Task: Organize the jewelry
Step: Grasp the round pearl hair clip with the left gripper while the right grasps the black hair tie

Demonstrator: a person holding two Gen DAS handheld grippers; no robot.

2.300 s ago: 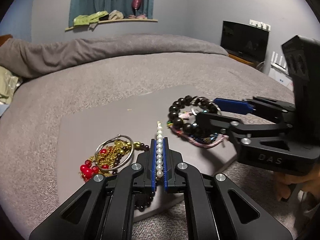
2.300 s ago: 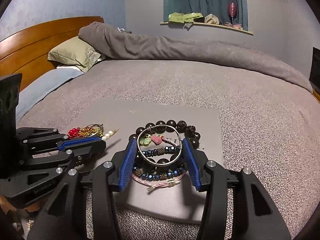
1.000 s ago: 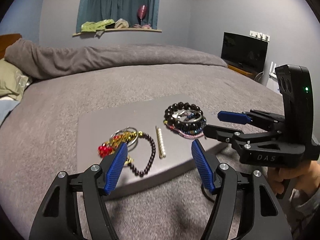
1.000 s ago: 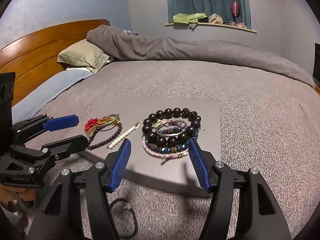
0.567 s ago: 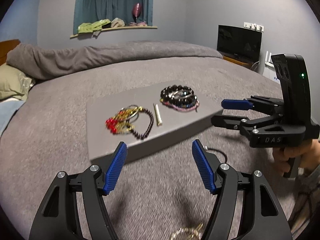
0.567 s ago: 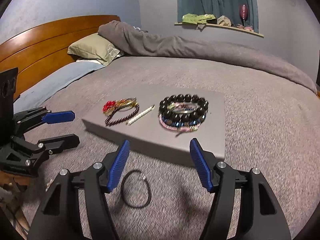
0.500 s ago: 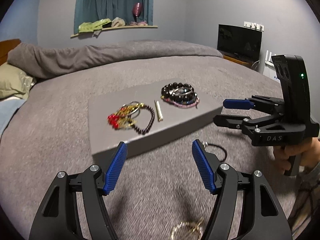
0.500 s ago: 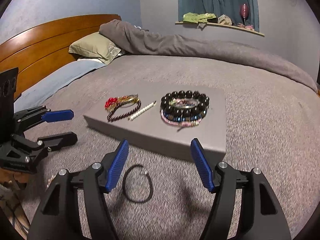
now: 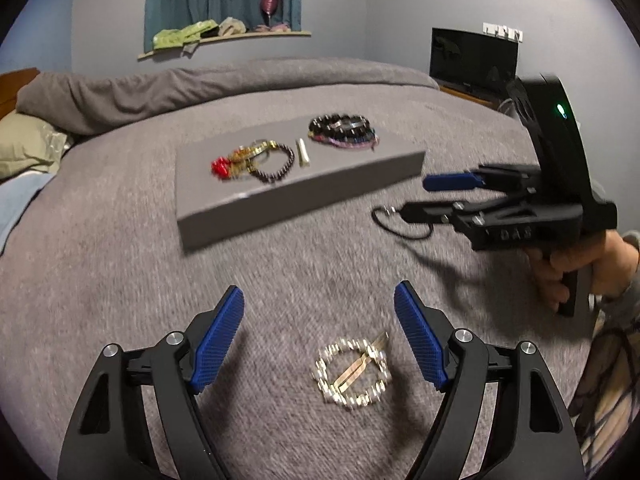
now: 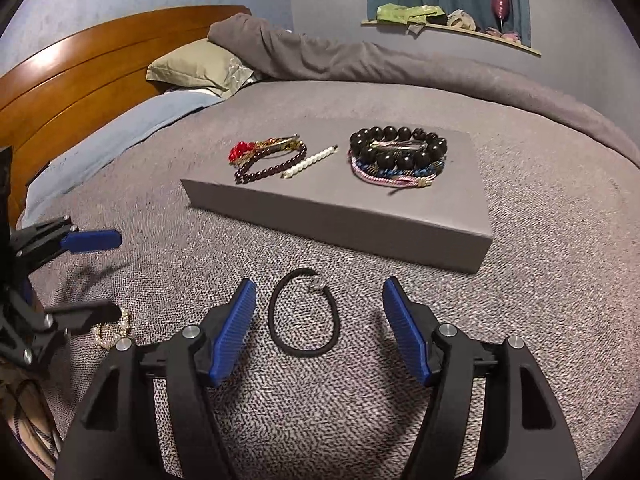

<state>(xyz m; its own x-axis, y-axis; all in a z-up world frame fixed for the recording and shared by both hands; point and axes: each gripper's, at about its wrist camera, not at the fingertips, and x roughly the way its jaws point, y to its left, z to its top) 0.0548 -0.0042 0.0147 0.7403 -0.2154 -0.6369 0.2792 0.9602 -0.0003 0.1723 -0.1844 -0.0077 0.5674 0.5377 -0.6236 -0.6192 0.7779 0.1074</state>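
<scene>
A flat grey box (image 9: 312,200) (image 10: 360,216) lies on the bed and carries sorted jewelry: a red and gold cluster (image 10: 256,150), a dark bead strand (image 10: 272,168), a pearl bar (image 10: 310,160) and a stack of bracelets (image 10: 396,156). My left gripper (image 9: 320,320) hangs over the blanket, its jaws still opening; a round gold brooch (image 9: 354,374) lies just short of its blue pads, untouched. My right gripper (image 10: 318,312) stands open around a black cord bracelet (image 10: 304,314) on the blanket without pressing it. The right gripper (image 9: 416,196) also shows in the left wrist view.
The grey blanket (image 10: 540,240) covers the whole bed. A wooden headboard (image 10: 80,76) and pillow (image 10: 196,66) are at far left. A television (image 9: 474,60) stands at the right wall, a shelf with clutter (image 9: 224,36) at the back. A hand (image 9: 576,268) holds the right tool.
Both grippers let go of the jewelry on the box and drew back and down off it. The brooch and the black cord bracelet came into view near their fingers.
</scene>
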